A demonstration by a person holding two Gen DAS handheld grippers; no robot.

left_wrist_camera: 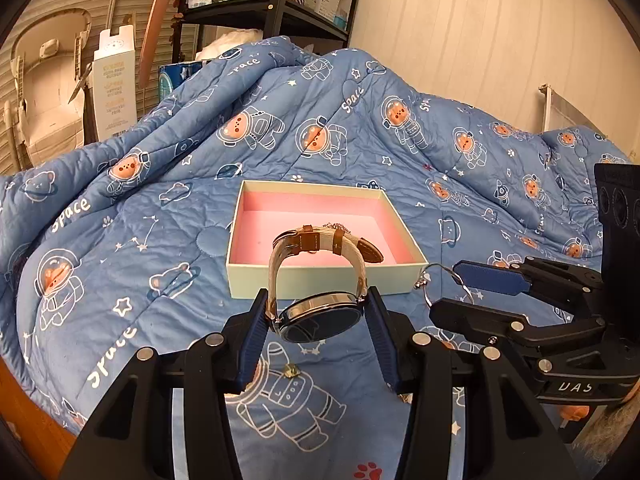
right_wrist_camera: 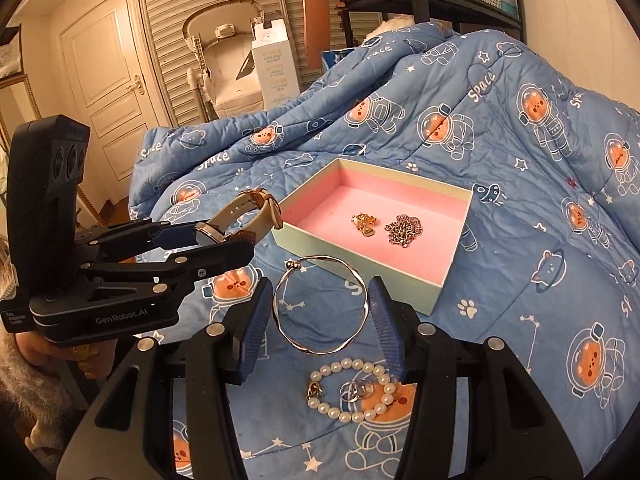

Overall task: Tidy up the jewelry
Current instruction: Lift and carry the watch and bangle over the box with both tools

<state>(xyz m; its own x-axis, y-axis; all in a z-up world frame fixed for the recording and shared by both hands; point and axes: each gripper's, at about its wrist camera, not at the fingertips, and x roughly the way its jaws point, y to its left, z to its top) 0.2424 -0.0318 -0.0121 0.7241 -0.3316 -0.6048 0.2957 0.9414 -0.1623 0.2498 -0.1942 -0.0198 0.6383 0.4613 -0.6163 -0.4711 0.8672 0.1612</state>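
My left gripper (left_wrist_camera: 320, 320) is shut on a watch (left_wrist_camera: 320, 318) with a dark dial, held by its case; the cream and brown strap loops upward. In the right wrist view the left gripper (right_wrist_camera: 216, 238) and the watch (right_wrist_camera: 248, 208) hang left of the box. My right gripper (right_wrist_camera: 320, 312) is shut on a twisted silver bangle (right_wrist_camera: 325, 349), pads pressing both sides. In the left wrist view the right gripper (left_wrist_camera: 460, 292) holds the bangle (left_wrist_camera: 428, 280) at the right. The pale box (right_wrist_camera: 392, 290) with pink lining holds a gold piece (right_wrist_camera: 364, 224) and a chain (right_wrist_camera: 404, 228).
A pearl bracelet (right_wrist_camera: 340, 416) and a silver ring (right_wrist_camera: 354, 392) lie on the blue space quilt (right_wrist_camera: 520, 280) under the right gripper. A small gold piece (left_wrist_camera: 292, 371) lies under the left one. The quilt rises behind the box (left_wrist_camera: 320, 278). Shelves (left_wrist_camera: 280, 4) stand beyond.
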